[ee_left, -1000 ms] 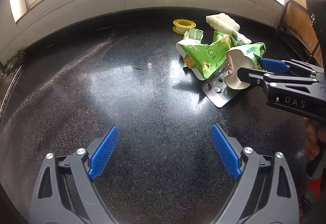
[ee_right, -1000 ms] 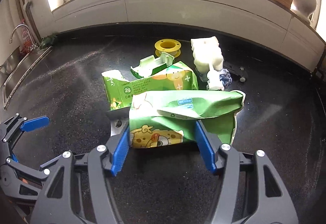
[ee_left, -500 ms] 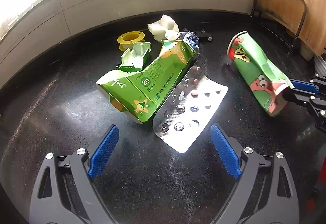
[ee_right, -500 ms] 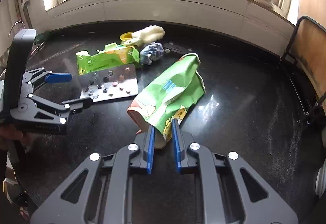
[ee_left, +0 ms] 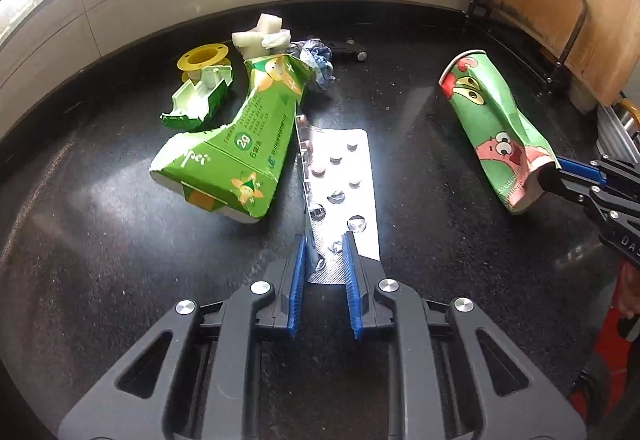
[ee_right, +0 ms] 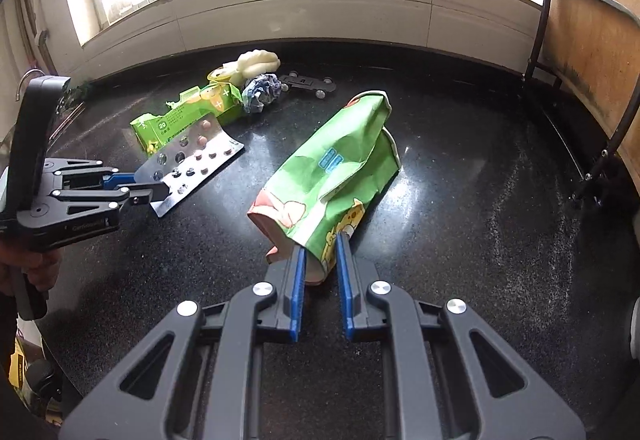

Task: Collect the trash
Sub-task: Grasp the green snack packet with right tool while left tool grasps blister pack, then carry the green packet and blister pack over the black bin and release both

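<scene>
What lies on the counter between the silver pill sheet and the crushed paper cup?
Nothing: in both wrist views only bare black counter separates the pill sheet from the paper cup.

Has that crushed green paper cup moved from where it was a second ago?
Yes. The crushed paper cup, clamped in the right gripper, has been pulled away from the green carton, rightward, toward the metal rack.

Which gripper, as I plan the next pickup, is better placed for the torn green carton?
Left, probably. The left gripper, jaws closing on the blister pack, sits beside the torn green carton; the right gripper, clamping the crushed paper cup, is farther off. Both must unload first.
</scene>
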`<action>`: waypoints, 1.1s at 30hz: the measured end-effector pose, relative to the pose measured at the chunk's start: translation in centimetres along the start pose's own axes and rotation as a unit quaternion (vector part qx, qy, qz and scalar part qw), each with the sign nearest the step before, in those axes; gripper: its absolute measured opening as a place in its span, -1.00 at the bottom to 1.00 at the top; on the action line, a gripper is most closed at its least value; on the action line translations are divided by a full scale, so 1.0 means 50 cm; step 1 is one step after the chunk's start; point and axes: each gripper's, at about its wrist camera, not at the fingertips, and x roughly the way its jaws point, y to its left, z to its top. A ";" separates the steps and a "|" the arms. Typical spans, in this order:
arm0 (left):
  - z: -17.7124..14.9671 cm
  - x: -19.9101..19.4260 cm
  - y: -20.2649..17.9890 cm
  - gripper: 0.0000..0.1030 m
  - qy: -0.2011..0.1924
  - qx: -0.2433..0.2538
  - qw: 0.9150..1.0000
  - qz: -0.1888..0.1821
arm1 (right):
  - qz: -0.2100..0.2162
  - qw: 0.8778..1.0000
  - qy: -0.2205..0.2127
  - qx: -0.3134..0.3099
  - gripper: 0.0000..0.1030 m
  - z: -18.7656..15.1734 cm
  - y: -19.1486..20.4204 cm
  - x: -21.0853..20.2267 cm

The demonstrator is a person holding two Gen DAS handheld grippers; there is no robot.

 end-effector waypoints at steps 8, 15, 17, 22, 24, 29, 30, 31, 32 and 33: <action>-0.057 -0.050 -0.004 -0.86 -0.019 -0.040 0.999 0.025 | 0.003 1.000 -0.024 -0.003 -0.75 0.004 0.010 -0.020; -0.113 -0.153 0.025 -0.93 -0.051 -0.058 0.994 0.076 | -0.001 0.998 -0.055 -0.028 -0.79 0.016 0.066 -0.057; -0.129 -0.181 0.038 -0.93 -0.060 -0.064 0.992 0.092 | -0.001 0.997 -0.066 -0.038 -0.80 0.018 0.091 -0.071; -0.167 -0.258 0.082 -0.94 -0.081 -0.094 0.985 0.117 | 0.022 0.993 -0.096 -0.061 -0.81 0.032 0.167 -0.119; -0.189 -0.293 0.098 -0.94 -0.086 -0.104 0.982 0.130 | 0.045 0.991 -0.102 -0.072 -0.81 0.038 0.211 -0.134; -0.263 -0.377 0.152 -0.93 -0.091 -0.135 0.971 0.176 | 0.097 0.981 -0.110 -0.125 -0.91 0.046 0.366 -0.151; -0.282 -0.391 0.167 -0.93 -0.089 -0.145 0.968 0.186 | 0.109 0.979 -0.110 -0.134 -0.93 0.046 0.397 -0.153; -0.303 -0.403 0.183 -0.93 -0.086 -0.157 0.965 0.194 | 0.116 0.977 -0.108 -0.146 -0.94 0.045 0.431 -0.154; -0.328 -0.414 0.202 -0.93 -0.081 -0.172 0.960 0.204 | 0.123 0.974 -0.108 -0.158 -0.94 0.043 0.461 -0.156; -0.353 -0.425 0.220 -0.93 -0.078 -0.187 0.956 0.214 | 0.132 0.971 -0.109 -0.168 -0.95 0.040 0.493 -0.155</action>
